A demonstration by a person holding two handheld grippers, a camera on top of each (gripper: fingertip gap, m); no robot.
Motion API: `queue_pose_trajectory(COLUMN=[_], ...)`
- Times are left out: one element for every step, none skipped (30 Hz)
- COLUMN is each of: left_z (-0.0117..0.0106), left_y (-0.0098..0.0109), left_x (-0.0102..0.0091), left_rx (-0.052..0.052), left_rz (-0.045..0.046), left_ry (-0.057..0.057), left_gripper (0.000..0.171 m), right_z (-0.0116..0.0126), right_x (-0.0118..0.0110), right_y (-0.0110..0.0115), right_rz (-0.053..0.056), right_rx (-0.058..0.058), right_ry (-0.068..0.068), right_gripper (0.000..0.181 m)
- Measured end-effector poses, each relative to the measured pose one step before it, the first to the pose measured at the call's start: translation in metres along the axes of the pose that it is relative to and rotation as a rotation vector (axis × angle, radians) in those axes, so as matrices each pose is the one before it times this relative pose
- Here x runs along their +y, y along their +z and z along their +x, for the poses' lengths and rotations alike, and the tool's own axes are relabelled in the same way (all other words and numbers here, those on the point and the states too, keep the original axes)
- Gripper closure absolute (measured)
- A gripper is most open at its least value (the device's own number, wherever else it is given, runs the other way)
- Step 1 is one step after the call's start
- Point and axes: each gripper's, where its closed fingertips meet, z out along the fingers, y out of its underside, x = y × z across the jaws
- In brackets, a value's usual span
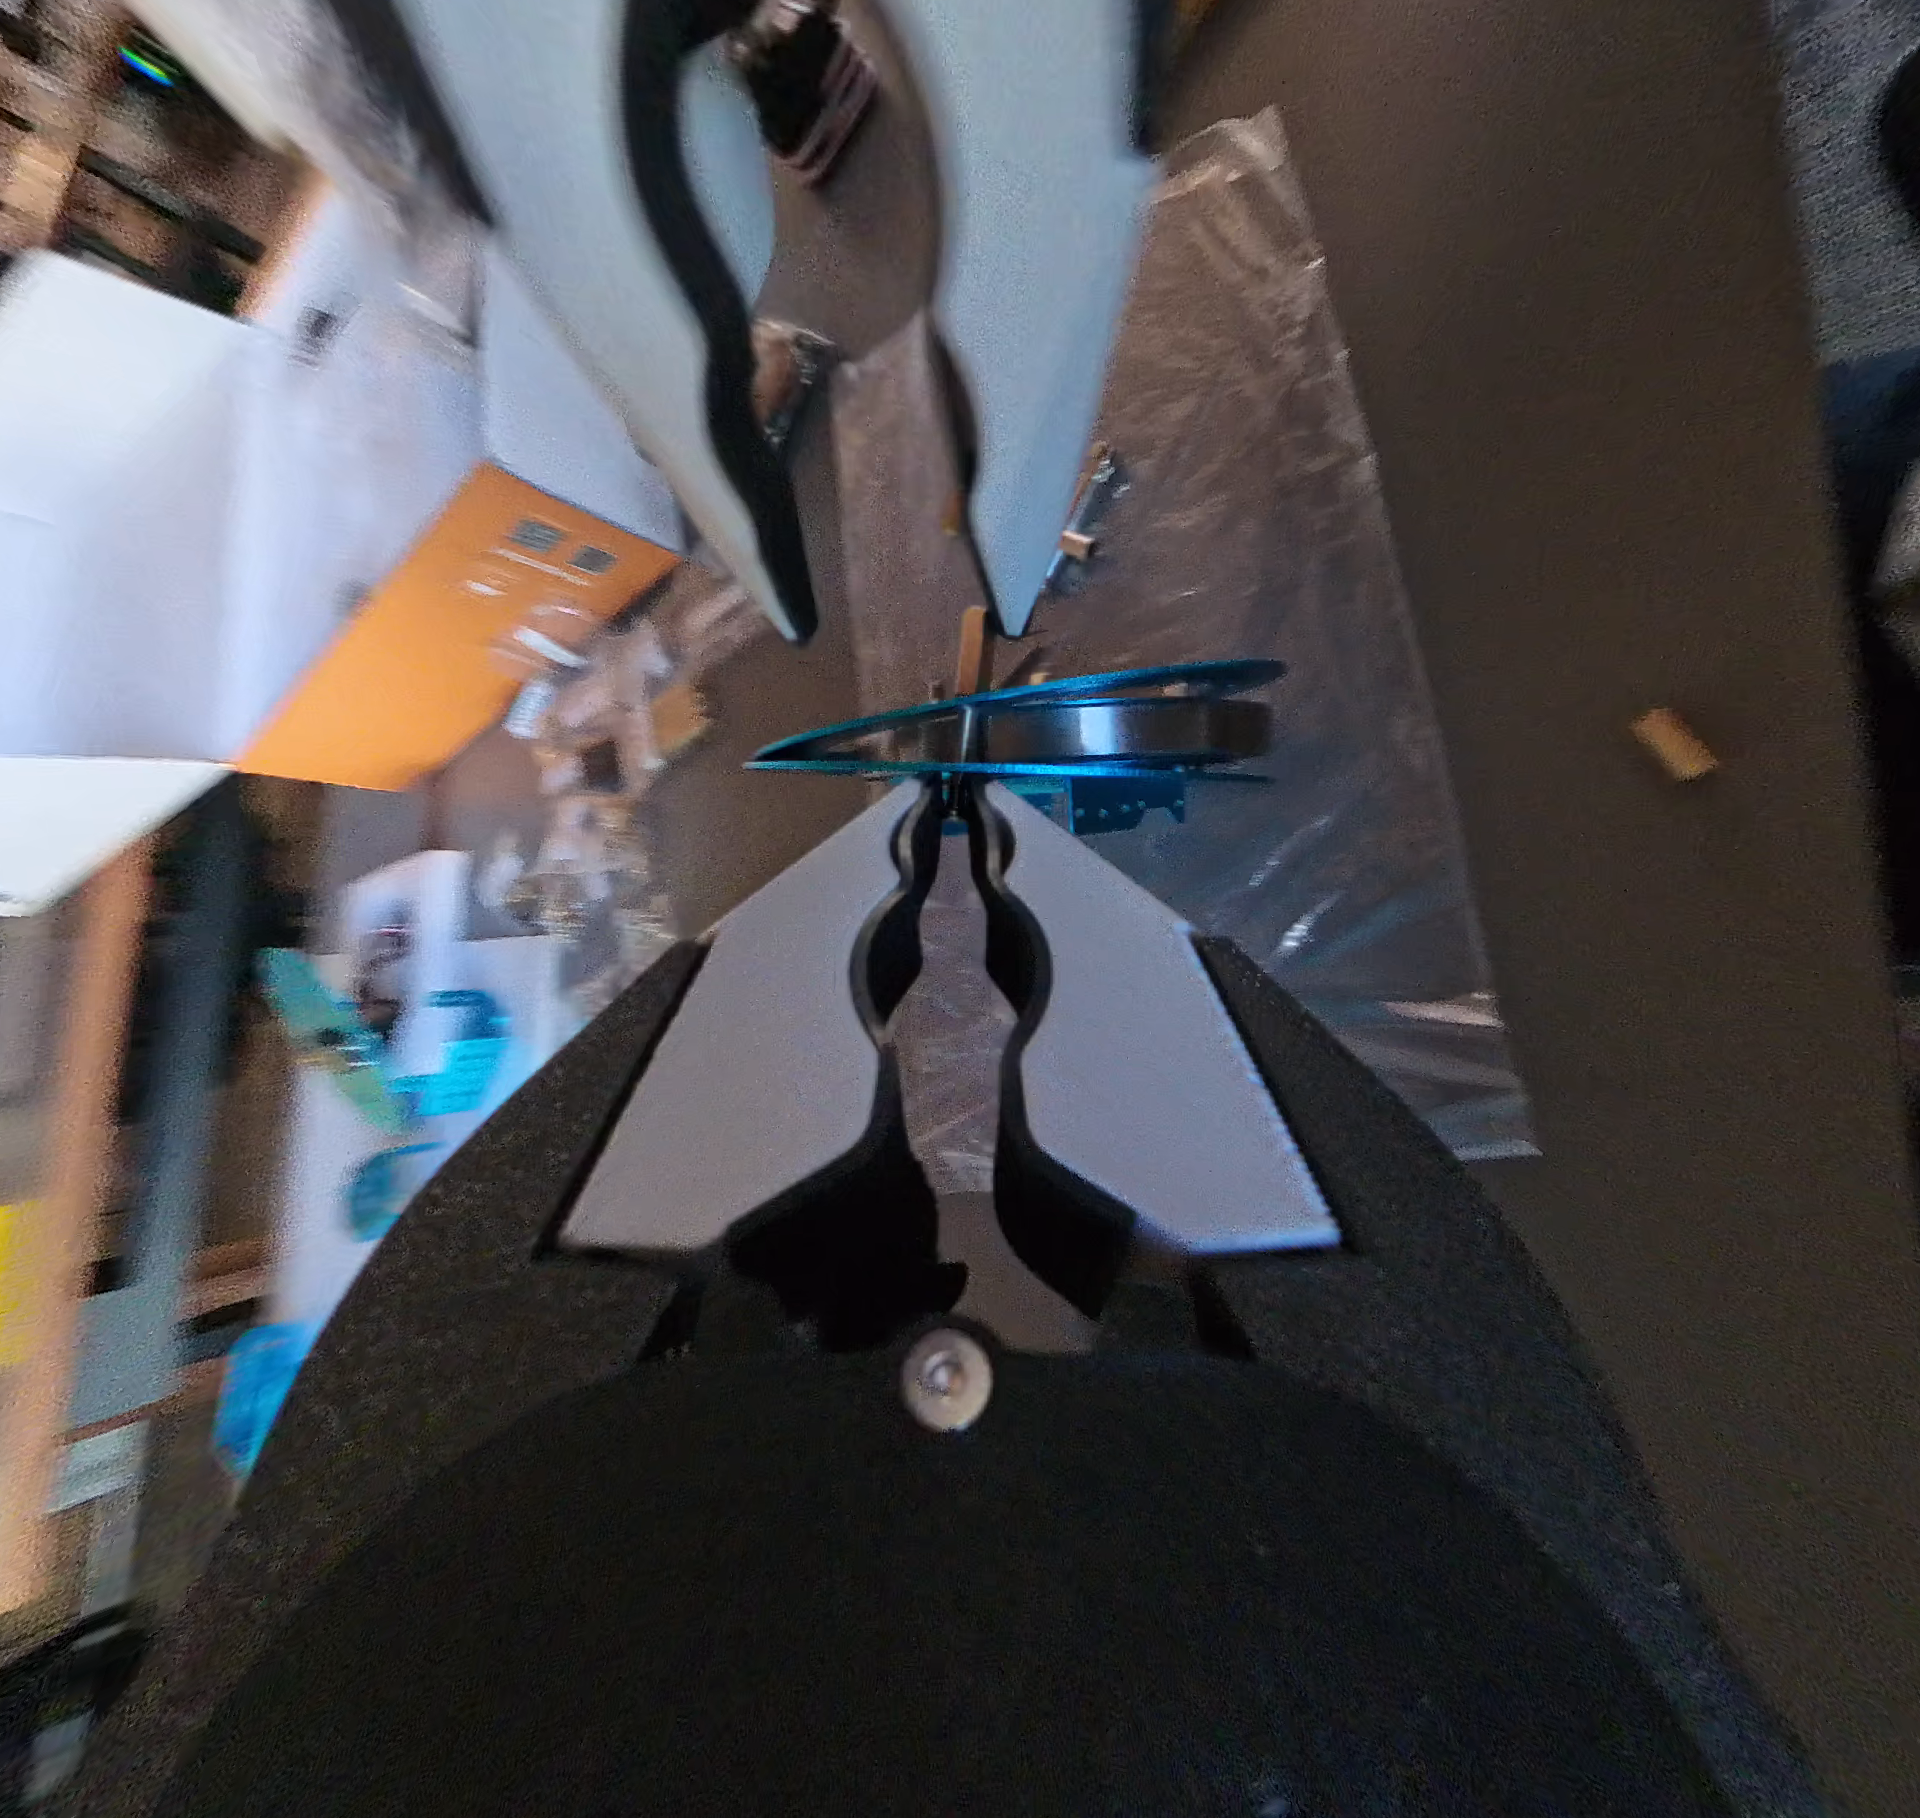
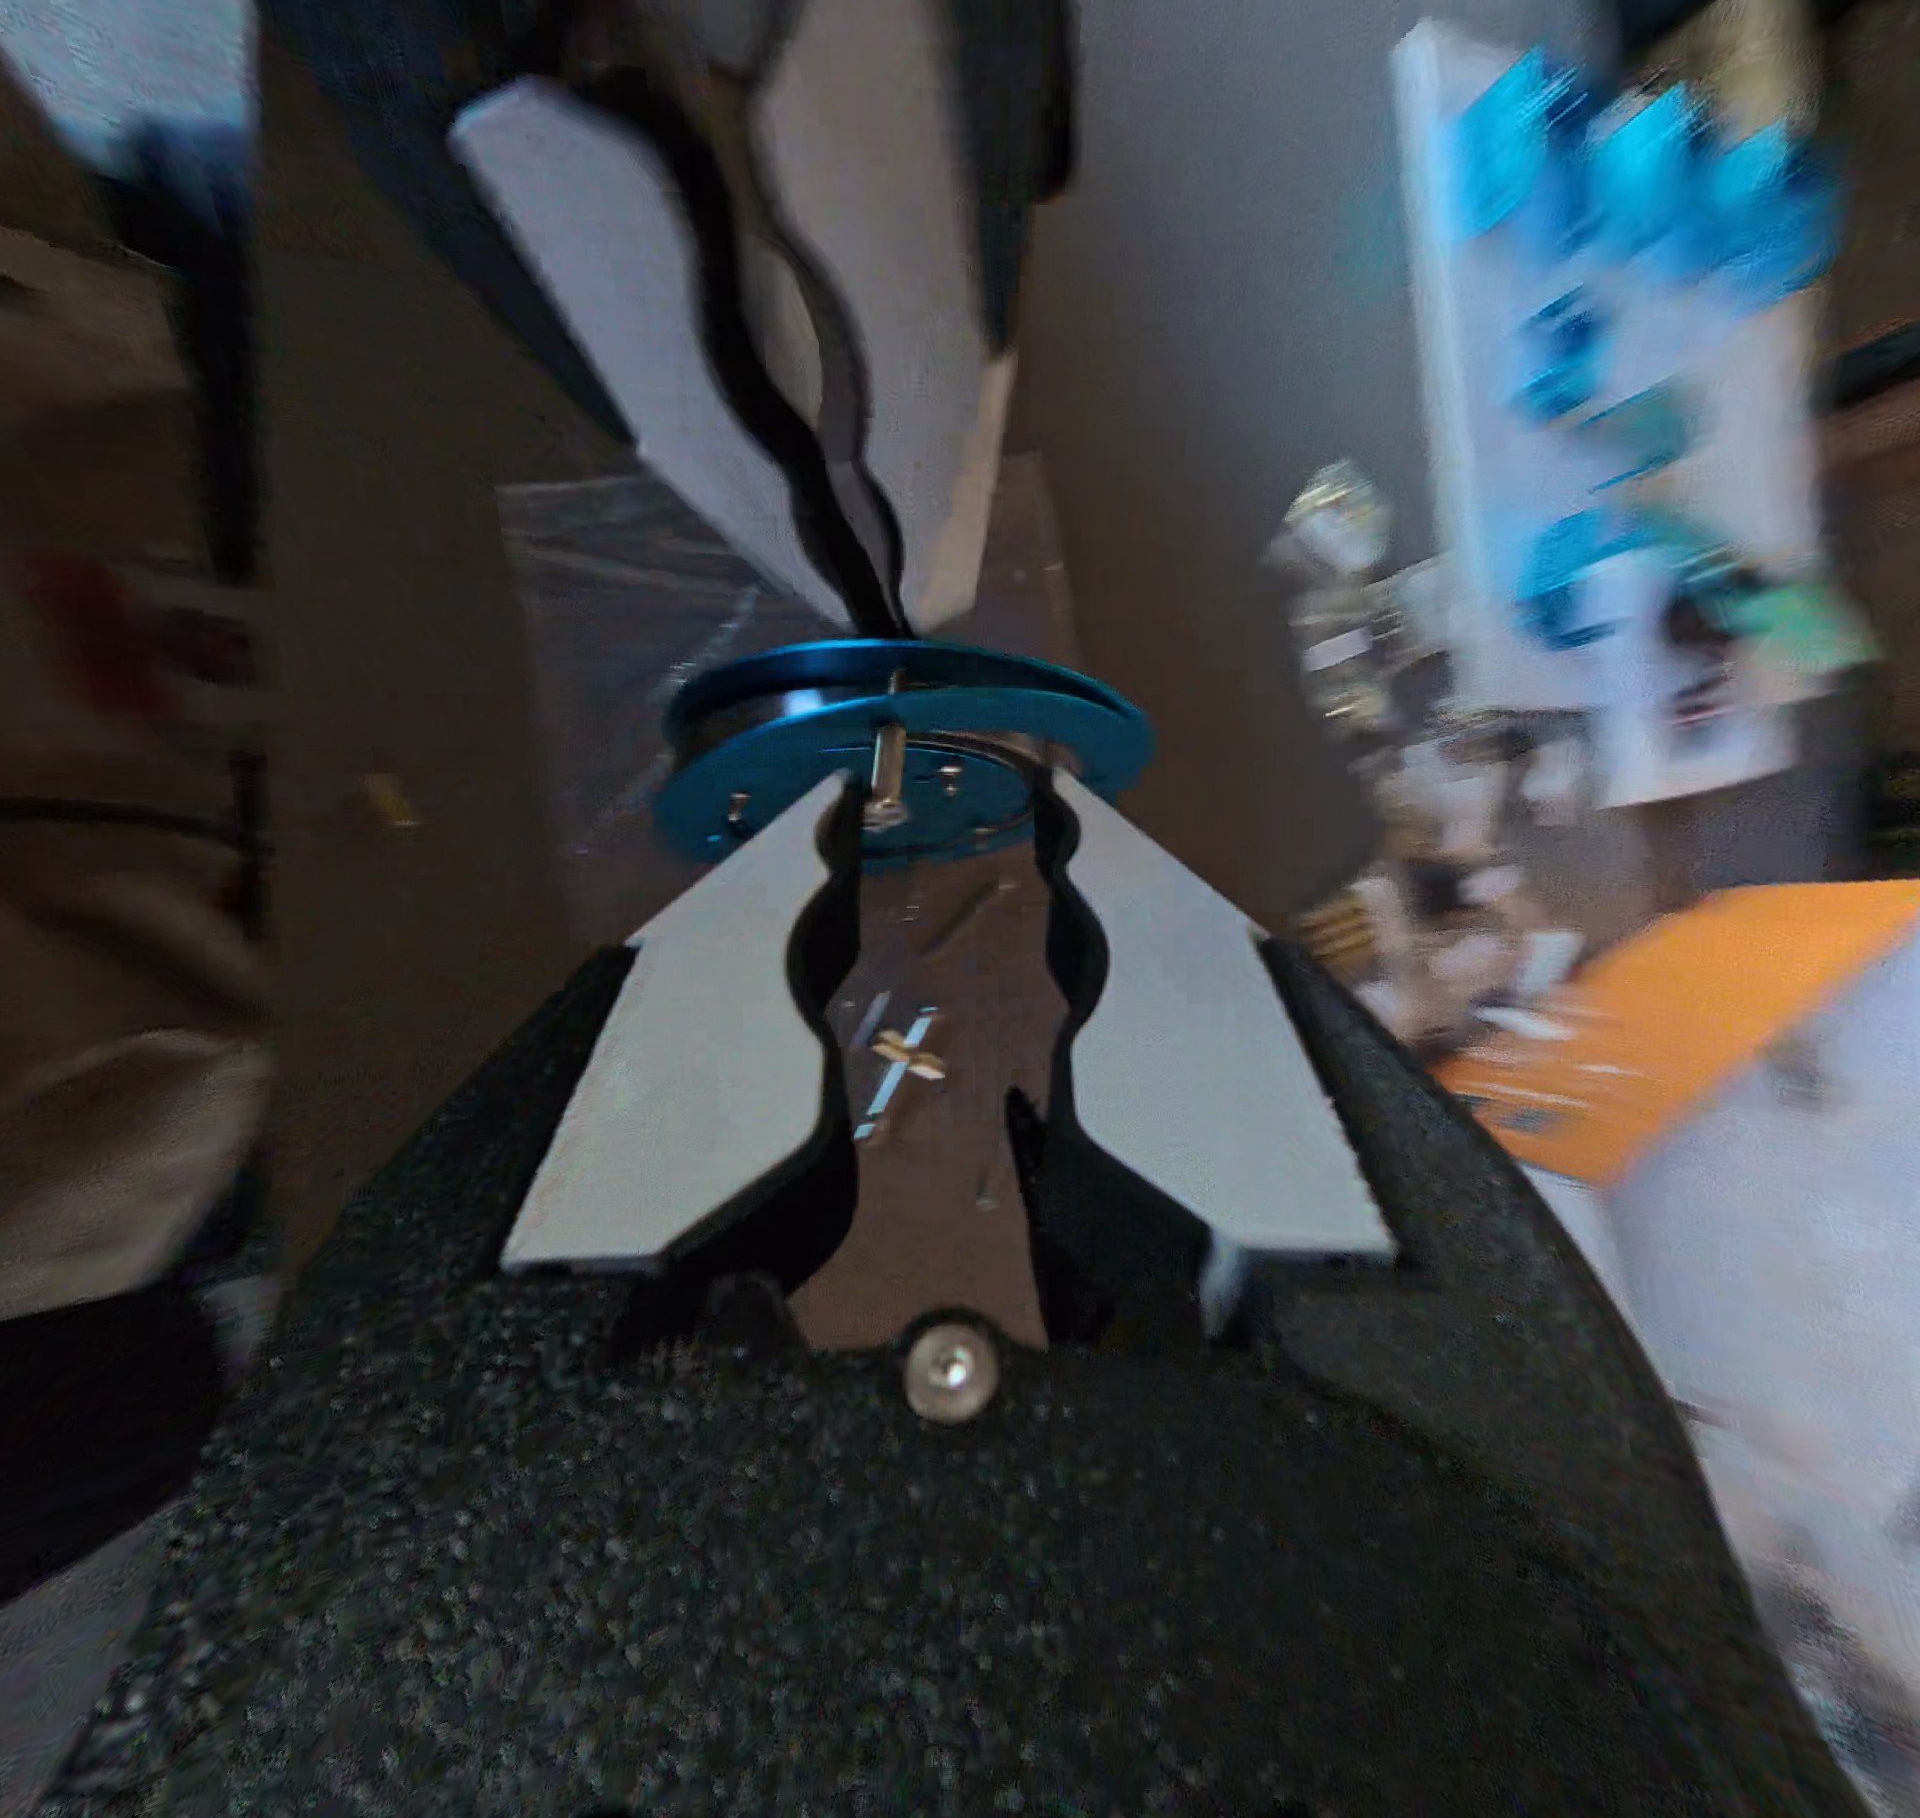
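Note:
A blue disc assembly (image 1: 1195,674), two thin blue discs with a black ring (image 1: 1132,729) between them, hangs in the air over the brown table. My left gripper (image 1: 958,797) is shut on its near rim. In the right wrist view the assembly (image 2: 727,792) lies flat, with a silver screw (image 2: 883,766) standing up through it. My right gripper (image 2: 948,797) is open, with its fingertips on either side of that screw at the disc's near edge. The left gripper (image 2: 888,625) pinches the far rim there. The right gripper (image 1: 906,630) shows open from above in the left wrist view.
A clear plastic bag (image 1: 1299,521) lies on the brown table (image 1: 1610,418) with small metal and wooden parts on it. A small wooden piece (image 1: 1673,745) lies apart. An orange and white box (image 1: 447,625) (image 2: 1662,1020) and a white box with blue pictures (image 2: 1621,366) stand alongside. The background is blurred. Less than 4 cm separates the two grippers' tips. Both grippers' tips are roughly 15 cm from the small wooden piece (image 1: 1673,745).

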Motion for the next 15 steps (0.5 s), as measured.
queue_pose_trajectory(left_z=[0.00149, 0.00075, 0.00100, -0.00090, -0.00301, -0.00333, -0.00100, 0.00132, 0.00258, 0.00230, 0.00167, 0.00137, 0.00191, 0.00140, 0.00145], left_y=[-0.00082, -0.00029, -0.00052, -0.00087, -0.00064, -0.00099, -0.00121, -0.00166, -0.00167, -0.00153, -0.00152, -0.00147, -0.00148, -0.00172, -0.00184], left_x=[0.00060, 0.00101, 0.00165, 0.00141, 0.00273, 0.00371, 0.00399, 0.00397, 0.00406, 0.00437, 0.00407, 0.00399, 0.00360, 0.00261, 0.00247], left_rx=[0.0641, 0.0550, 0.0537, 0.0335, 0.0079, -0.0045, 0.0026, 0.0135, 0.0146, 0.0085, 0.0031, -0.0013, 0.0016, -0.0032, -0.0032], left_rz=[-0.00228, -0.00239, -0.00611, 0.00043, 0.00210, 0.00408, 0.00865, 0.01228, 0.01534, 0.01643, 0.01666, 0.01539, 0.01258, 0.01634, 0.01548], left_ry=[-0.0645, -0.0608, -0.0477, -0.0308, -0.0156, -0.0063, -0.0060, -0.0177, -0.0171, -0.0174, -0.0143, -0.0136, -0.0129, -0.0073, -0.0052], left_gripper=[0.168, 0.168, 0.168, 0.168, 0.168, 0.168, 0.168, 0.168, 0.167, 0.167, 0.167, 0.167, 0.167, 0.167, 0.167], right_z=[-0.00150, -0.00275, -0.00209, -0.00470, -0.00781, -0.01051, -0.01107, -0.01064, -0.00770, -0.00499, -0.00342, -0.00359, -0.00392, -0.00028, 0.00307], right_x=[-0.00019, 0.00172, 0.00468, 0.00690, 0.00775, 0.00630, 0.00276, -0.00029, -0.00346, -0.00614, -0.00652, -0.00528, -0.00313, -0.00131, -0.00128], right_y=[-0.00089, 0.00049, 0.00152, 0.00229, 0.00303, 0.00299, 0.00216, 0.00085, 0.00004, -0.00034, -0.00017, 0.00066, 0.00224, 0.00338, 0.00345], right_rz=[0.0269, 0.0151, -0.0063, -0.0212, -0.0270, -0.0214, 0.0019, 0.0212, 0.0370, 0.0497, 0.0473, 0.0361, 0.0188, 0.0043, 0.0009], right_rx=[0.0959, 0.0847, 0.0850, 0.0658, 0.0350, -0.0003, -0.0223, -0.0401, -0.0387, -0.0308, -0.0247, -0.0240, -0.0210, 0.0085, 0.0367], right_ry=[-0.0769, -0.0667, -0.0608, -0.0488, -0.0171, 0.0215, 0.0502, 0.0741, 0.0877, 0.0842, 0.0698, 0.0522, 0.0339, 0.0106, -0.0035], right_gripper=[0.151, 0.149, 0.145, 0.140, 0.135, 0.134, 0.134, 0.134, 0.135, 0.136, 0.137, 0.139, 0.139, 0.139, 0.141])
